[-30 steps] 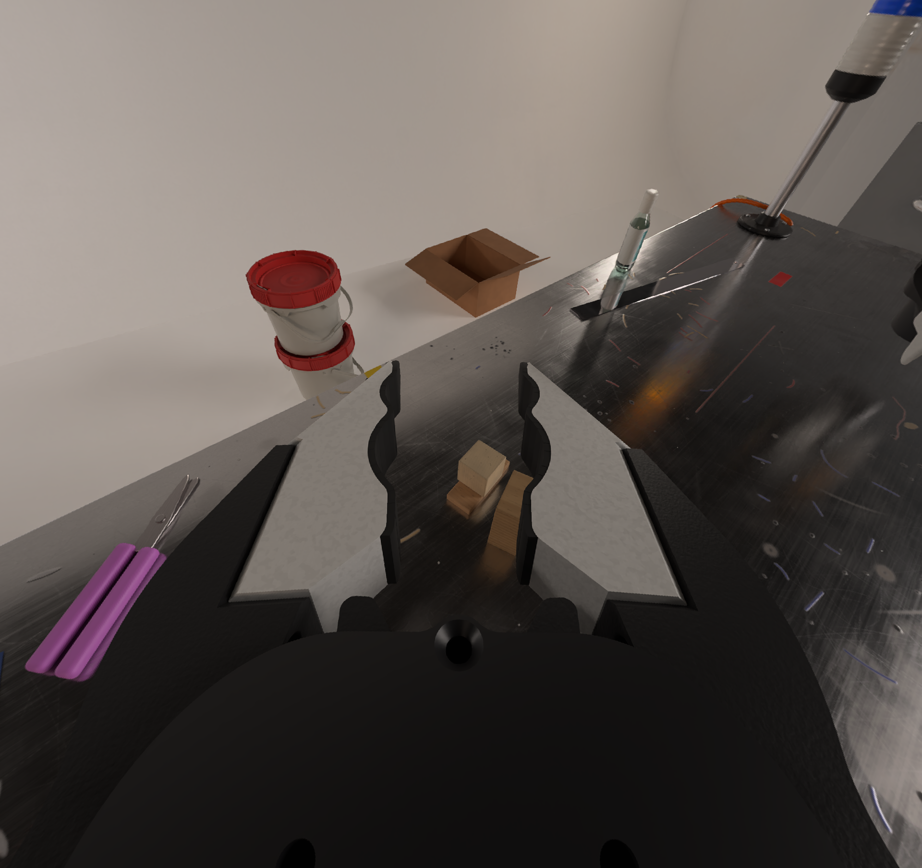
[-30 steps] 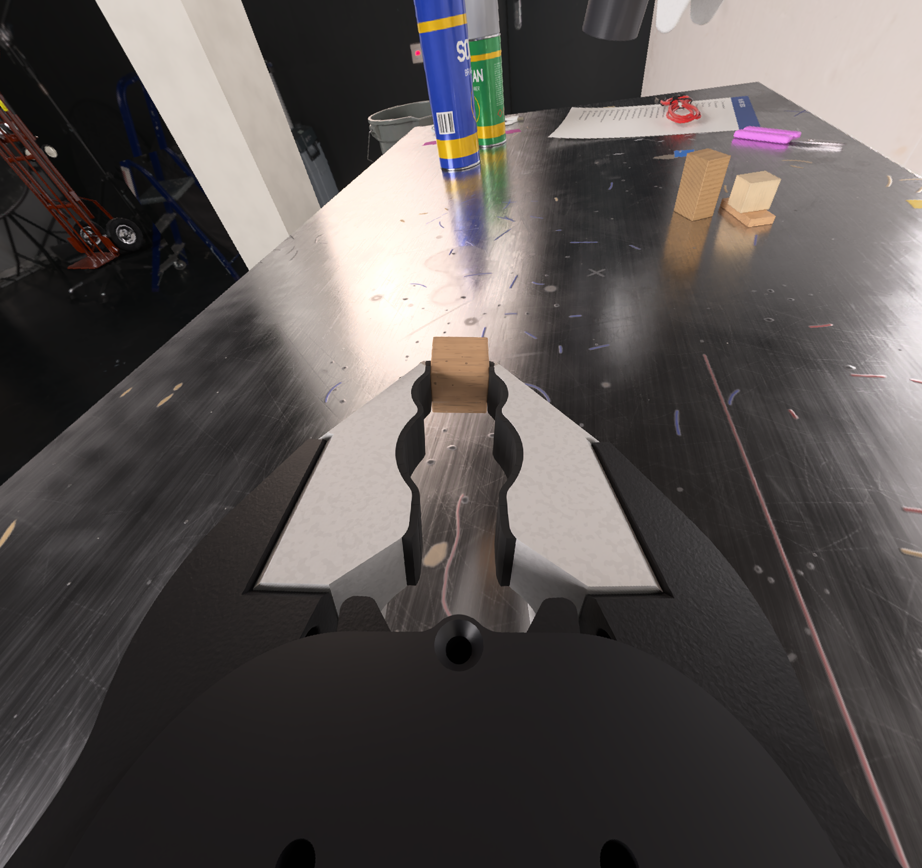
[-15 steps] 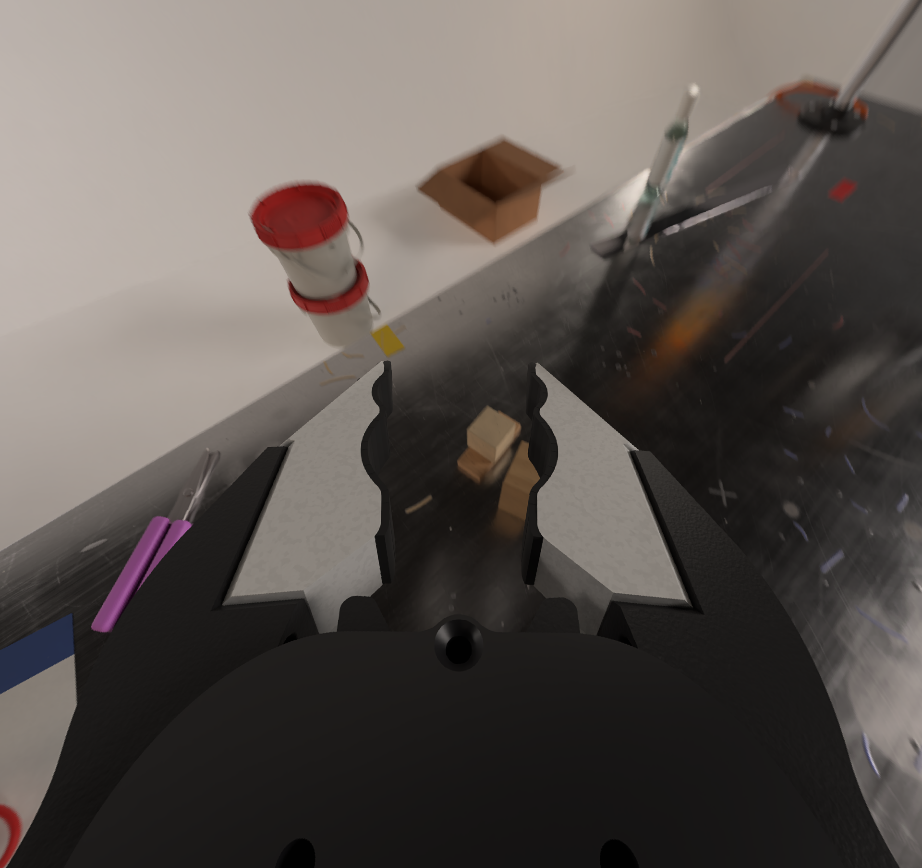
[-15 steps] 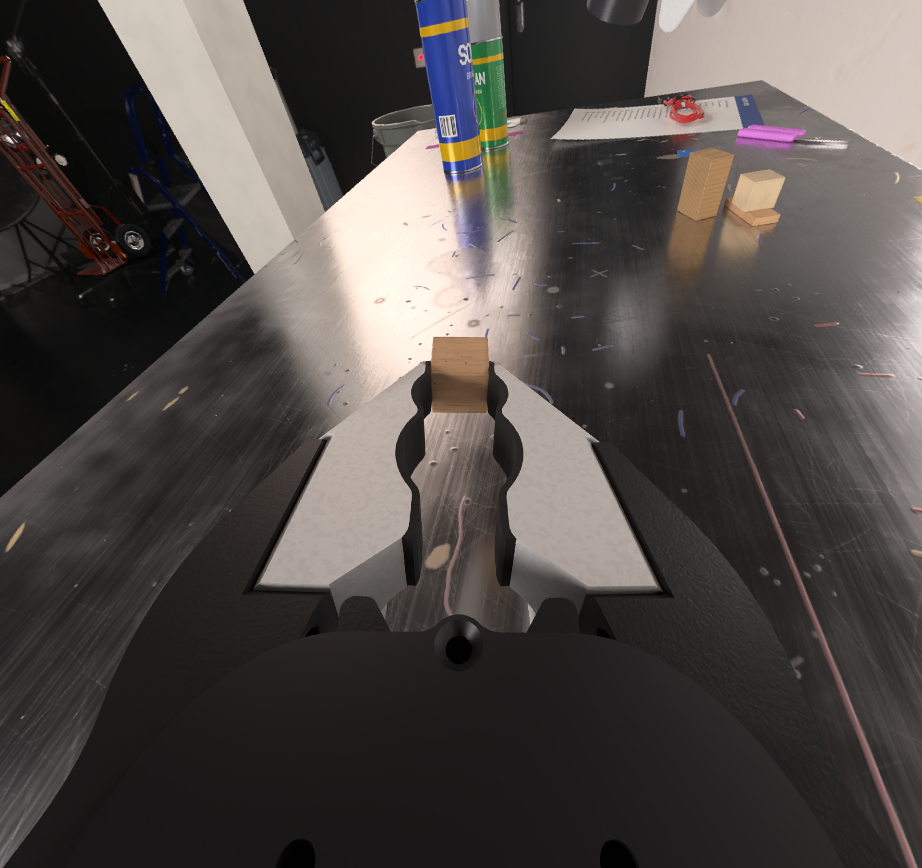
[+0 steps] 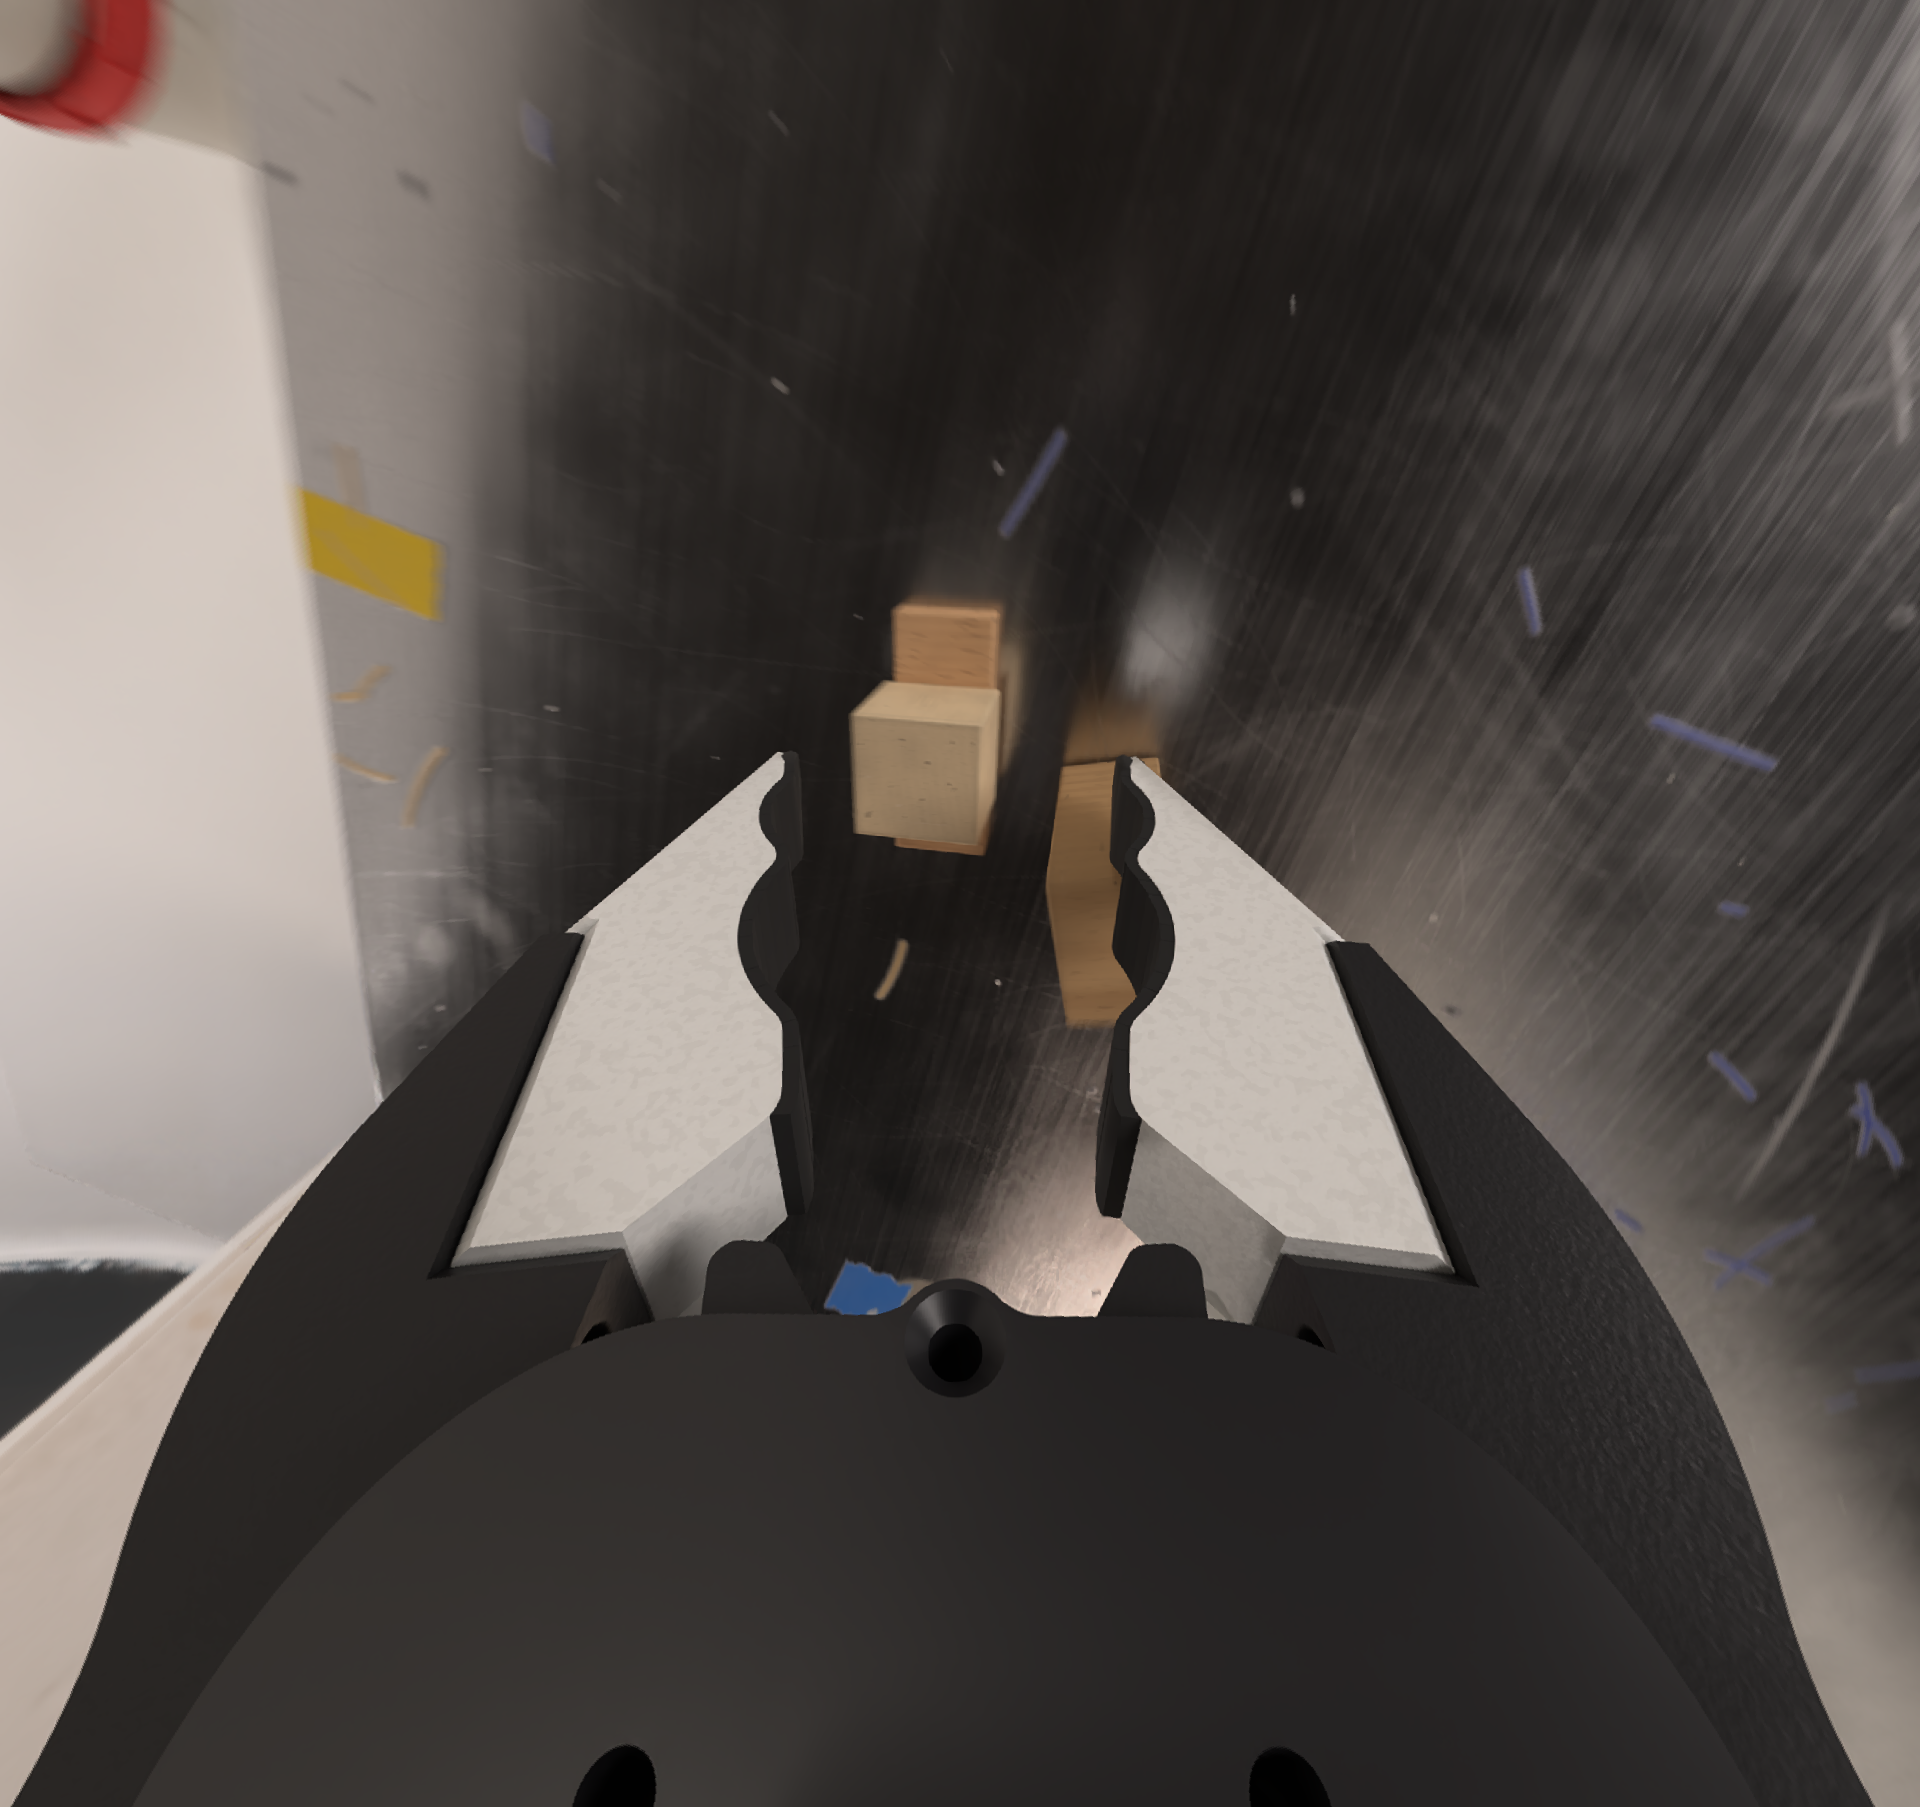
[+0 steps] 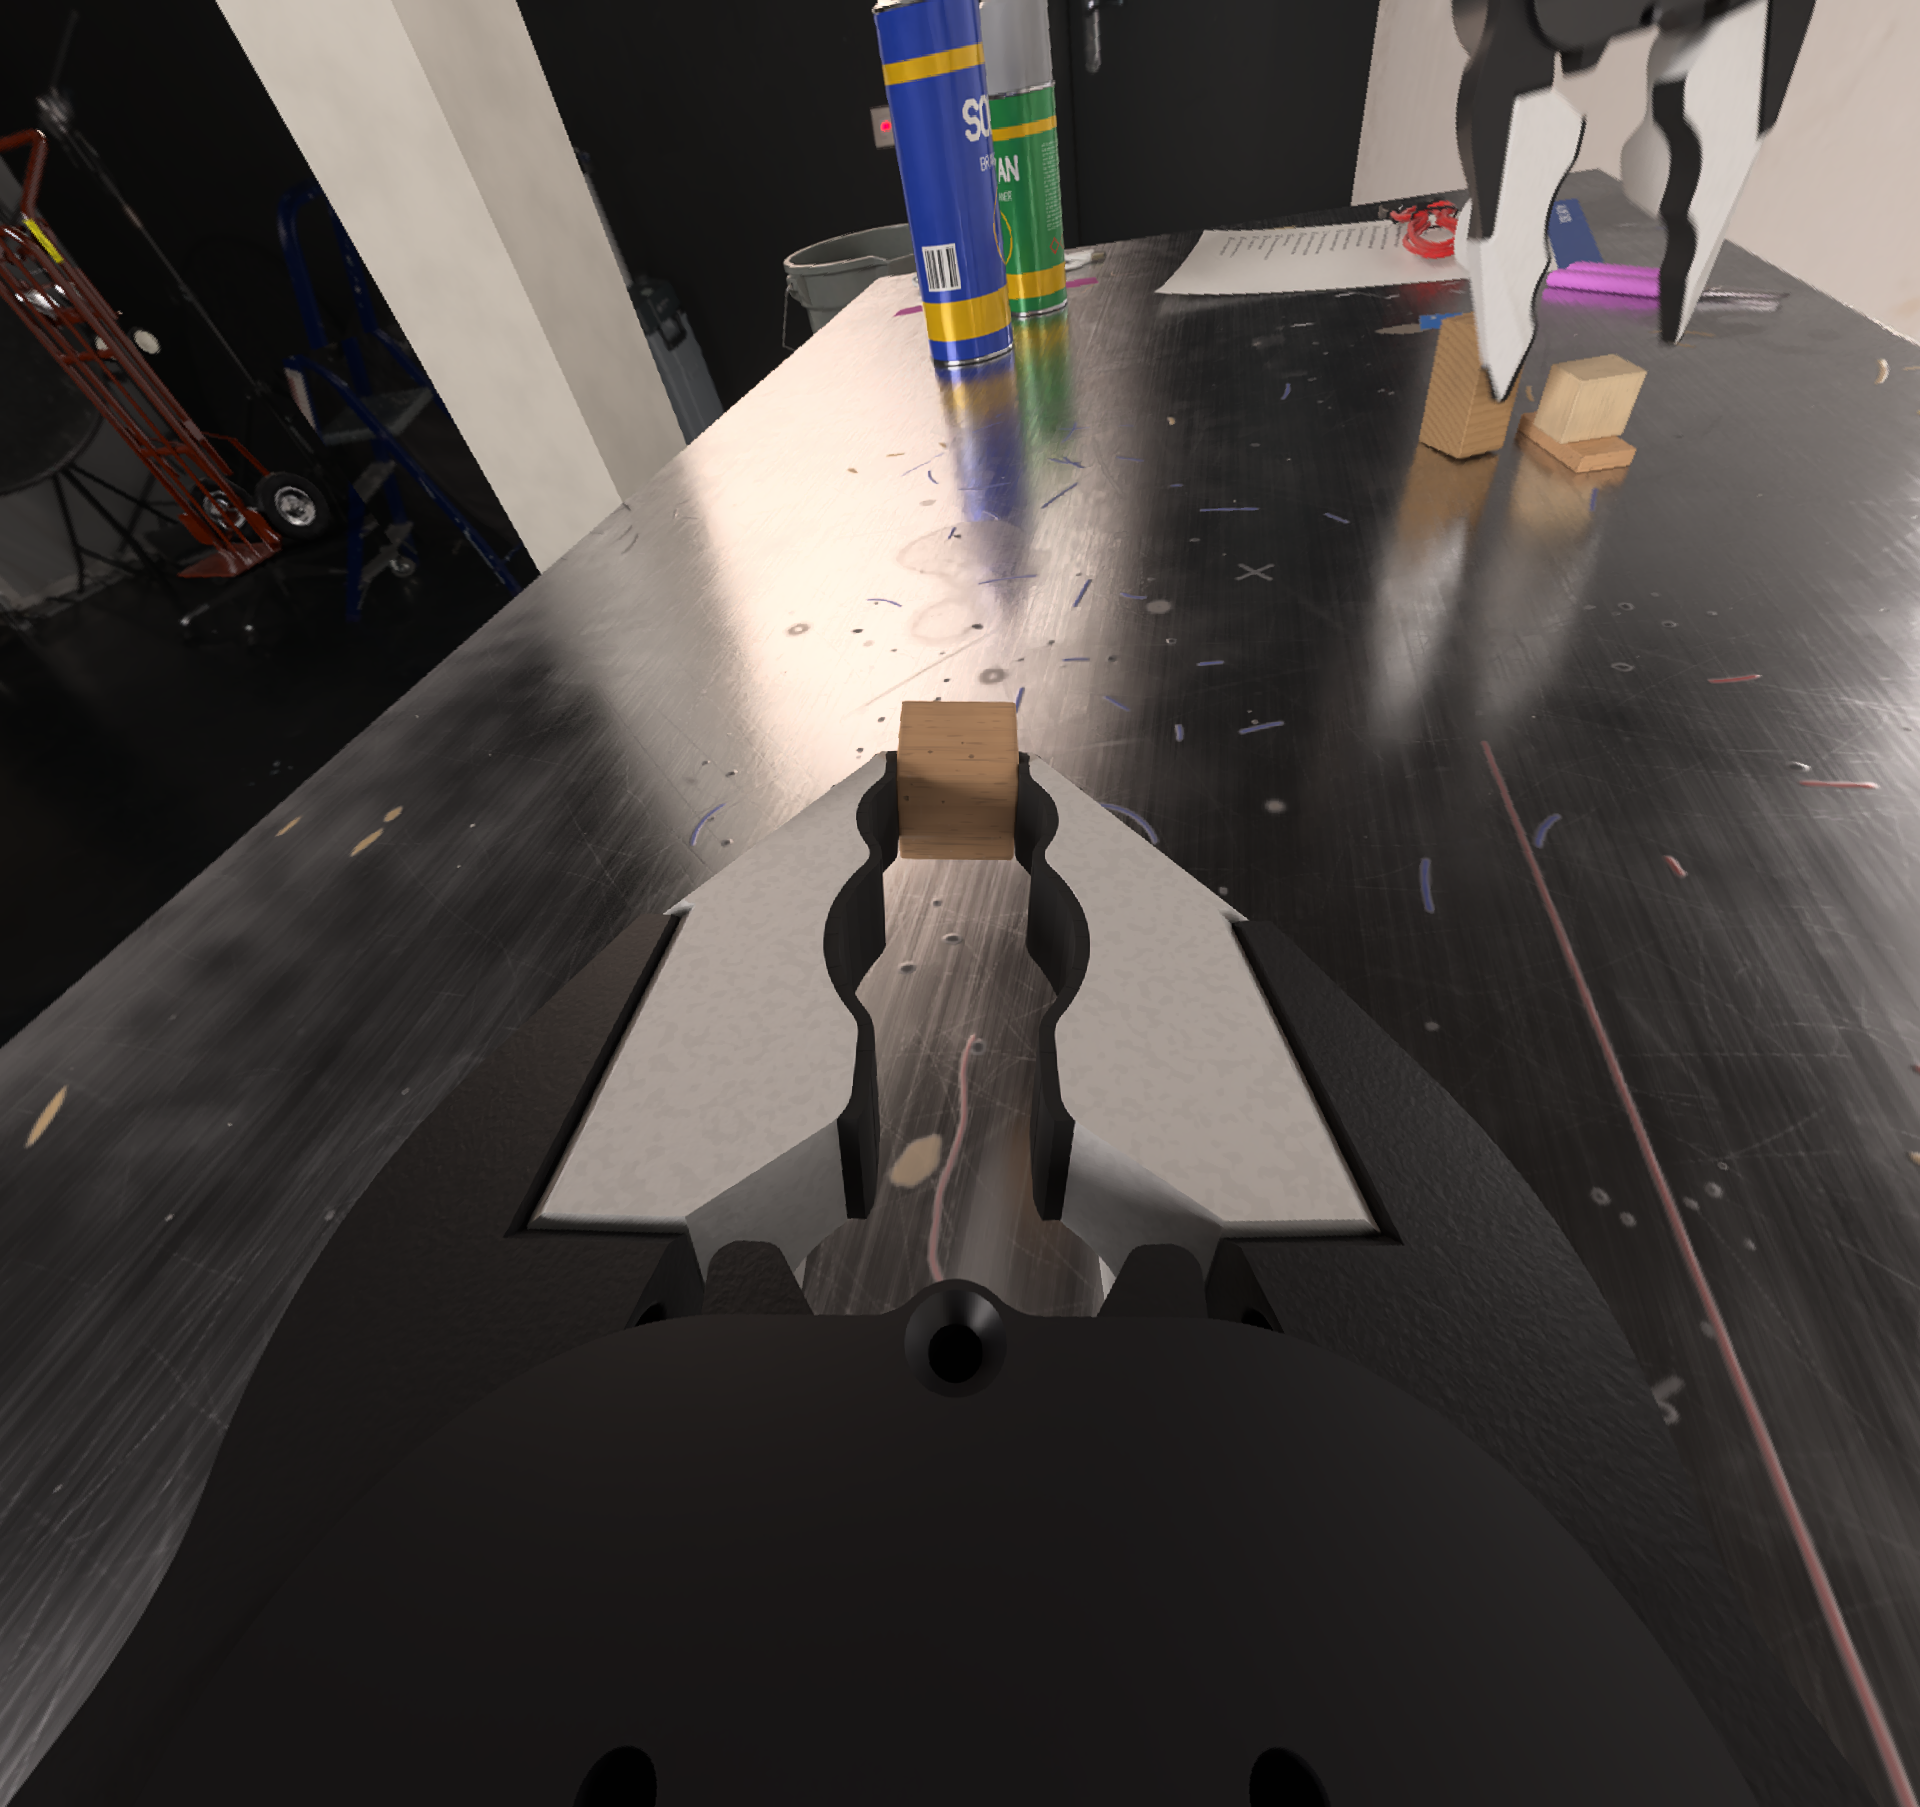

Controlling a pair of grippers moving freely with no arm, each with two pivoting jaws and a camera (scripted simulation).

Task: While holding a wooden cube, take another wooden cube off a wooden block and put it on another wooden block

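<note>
My right gripper (image 6: 956, 765) is shut on a brown wooden cube (image 6: 956, 781) and holds it just above the dark metal table (image 6: 1247, 926). Far right on the table, a pale wooden cube (image 6: 1590, 396) sits on a flat wooden block (image 6: 1579, 453), beside a tall upright wooden block (image 6: 1460, 396). My left gripper (image 6: 1588, 360) hangs open above them, fingers pointing down. In the left wrist view, the left gripper (image 5: 956, 765) is open and empty. The pale cube (image 5: 920, 770) on its flat block (image 5: 945, 645) lies beyond the fingertips. The right finger partly hides the tall block (image 5: 1086, 884).
A blue spray can (image 6: 945, 178) and a green one (image 6: 1023, 157) stand at the far edge. A paper sheet (image 6: 1299, 256), a red item (image 6: 1429, 225) and purple-handled scissors (image 6: 1600, 280) lie behind the blocks. A red-lidded bucket (image 5: 62, 12) stands off the table.
My left gripper has tipped downward and moved in over the cube and blocks, still open. The right gripper has kept its hold on the brown cube and barely moved.
</note>
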